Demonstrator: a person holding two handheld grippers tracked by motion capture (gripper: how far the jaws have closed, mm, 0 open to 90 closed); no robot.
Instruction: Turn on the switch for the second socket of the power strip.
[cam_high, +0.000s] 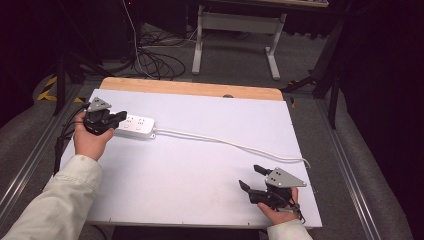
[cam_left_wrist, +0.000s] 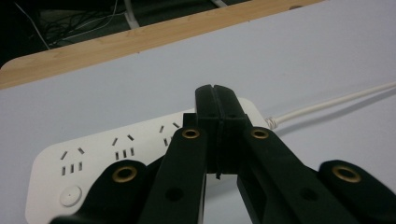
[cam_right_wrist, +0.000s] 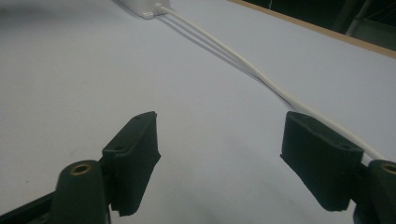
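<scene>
While the left claw (cam_left_wrist: 217, 100) is together, the right claw (cam_right_wrist: 224, 161) gapes over the white table (cam_high: 200, 165).

Dim, grainy, dark murky surroundings

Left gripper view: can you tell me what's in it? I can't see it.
The left gripper, its two black jaws pressed shut, points over a white power strip lying on a white table. The strip's white cable runs off to the right.

My left gripper (cam_left_wrist: 218, 105) hides the middle of the power strip (cam_left_wrist: 93, 158) under it. Ahead of my right gripper (cam_right_wrist: 219, 154), the strip is cut off.
</scene>
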